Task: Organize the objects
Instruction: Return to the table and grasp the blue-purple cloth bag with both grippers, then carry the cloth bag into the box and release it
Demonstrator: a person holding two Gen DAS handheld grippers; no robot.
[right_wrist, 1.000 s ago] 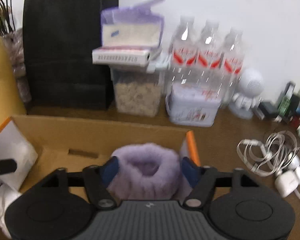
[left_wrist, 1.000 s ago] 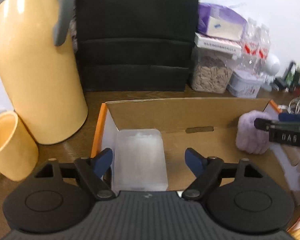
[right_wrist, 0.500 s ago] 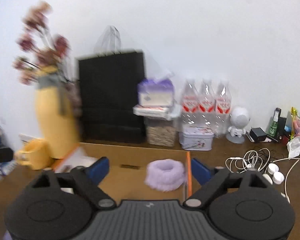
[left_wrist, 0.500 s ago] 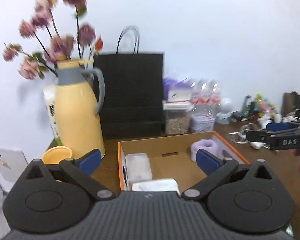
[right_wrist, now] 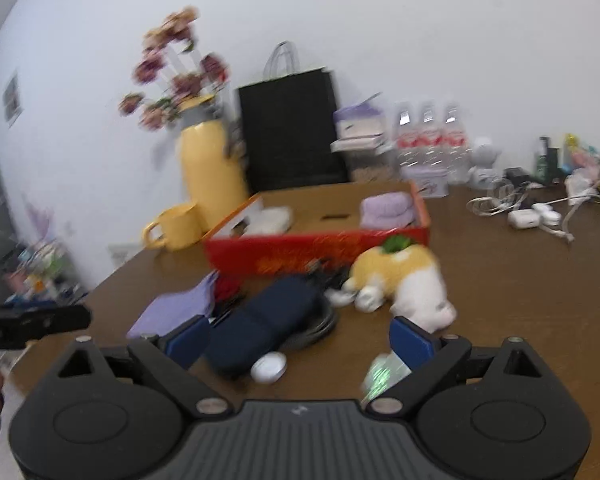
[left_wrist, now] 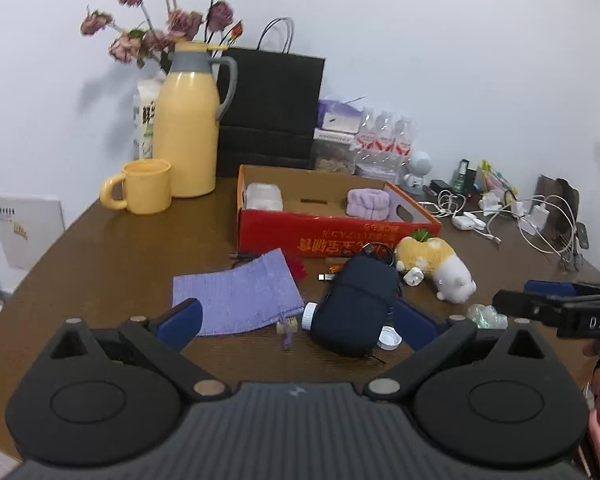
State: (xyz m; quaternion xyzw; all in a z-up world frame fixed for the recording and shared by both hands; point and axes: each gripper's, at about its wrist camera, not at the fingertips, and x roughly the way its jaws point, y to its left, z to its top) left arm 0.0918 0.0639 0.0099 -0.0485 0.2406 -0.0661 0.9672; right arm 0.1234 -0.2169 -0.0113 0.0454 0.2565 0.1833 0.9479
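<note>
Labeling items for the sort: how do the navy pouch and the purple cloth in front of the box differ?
The navy pouch is dark, thick and padded; the purple cloth is pale, thin and ribbed. The pouch bulges up off the table; the cloth lies flat. The pouch sits right of the cloth. Both lie outside the red box, ungripped.

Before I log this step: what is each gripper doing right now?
Left gripper: open, holding nothing, above the navy pouch.
Right gripper: open, holding nothing.
</note>
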